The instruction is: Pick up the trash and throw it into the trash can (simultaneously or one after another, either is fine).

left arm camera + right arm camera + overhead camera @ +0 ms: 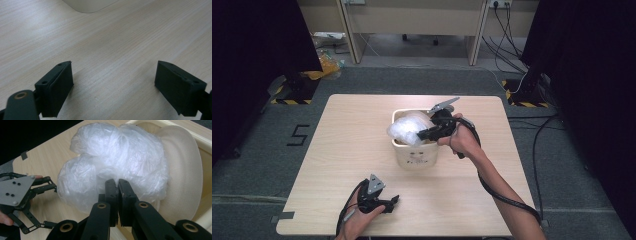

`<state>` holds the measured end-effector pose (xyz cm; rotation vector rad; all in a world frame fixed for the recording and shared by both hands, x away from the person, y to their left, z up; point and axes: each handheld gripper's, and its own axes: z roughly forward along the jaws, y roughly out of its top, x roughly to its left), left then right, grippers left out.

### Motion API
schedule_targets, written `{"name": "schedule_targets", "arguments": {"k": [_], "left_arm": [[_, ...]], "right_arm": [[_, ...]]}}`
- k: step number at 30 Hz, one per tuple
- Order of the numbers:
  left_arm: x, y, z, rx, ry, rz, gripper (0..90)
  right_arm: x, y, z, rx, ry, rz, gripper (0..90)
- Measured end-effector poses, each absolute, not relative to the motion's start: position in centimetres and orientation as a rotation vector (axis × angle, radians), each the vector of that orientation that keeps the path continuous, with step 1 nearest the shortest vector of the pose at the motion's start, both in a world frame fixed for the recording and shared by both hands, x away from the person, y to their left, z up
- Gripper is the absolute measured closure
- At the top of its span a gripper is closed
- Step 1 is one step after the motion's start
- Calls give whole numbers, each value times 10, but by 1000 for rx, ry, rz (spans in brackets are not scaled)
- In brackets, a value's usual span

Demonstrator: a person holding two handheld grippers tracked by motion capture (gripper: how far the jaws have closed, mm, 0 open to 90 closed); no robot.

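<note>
Right gripper [117, 185]: jaws pressed together on a pinch of the clear plastic bag [112, 162], at the bag's lower edge, centre of the right gripper view. In the high view the bag [408, 128] bulges over the left rim of the cream bin [417, 156], mid-frame on the table [337, 150], partly inside and partly hanging outside.

Left gripper [384, 202]: jaws wide apart with nothing between them, resting low over the bare wood at the bottom left of the high view.

Risks, as judged:
- The grip takes only a thin fold of film. A sharp pull could tear it or let it slip free.
- The bin is light-looking and unheld. Dragging the bag sideways could tip or slide it.
- The bag is puffed with air and may spring back out if pushed down and released.

Bag condition: translucent white, heavily crumpled, bunched into a loose ball; contents cannot be told.
</note>
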<state>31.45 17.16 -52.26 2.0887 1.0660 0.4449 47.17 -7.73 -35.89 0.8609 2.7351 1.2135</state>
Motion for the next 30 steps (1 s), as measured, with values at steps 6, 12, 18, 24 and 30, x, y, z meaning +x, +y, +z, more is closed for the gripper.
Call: {"name": "schedule_targets", "arguments": {"k": [6, 12, 18, 24, 30], "left_arm": [[313, 173, -522, 2088, 1053, 441, 156], [315, 179, -522, 2061, 1072, 418, 165], [315, 179, -522, 2067, 1076, 422, 151], [315, 178, -522, 2079, 1073, 428, 150], [314, 176, -523, 2086, 1070, 445, 149]], "right_arm": [[476, -76, -367, 877, 2760, 1189, 875], [482, -71, -382, 906, 2814, 1129, 877], [483, -72, -387, 919, 2820, 1142, 854], [477, -85, -371, 904, 2739, 1242, 667], [468, -105, -349, 913, 2628, 1364, 595]]}}
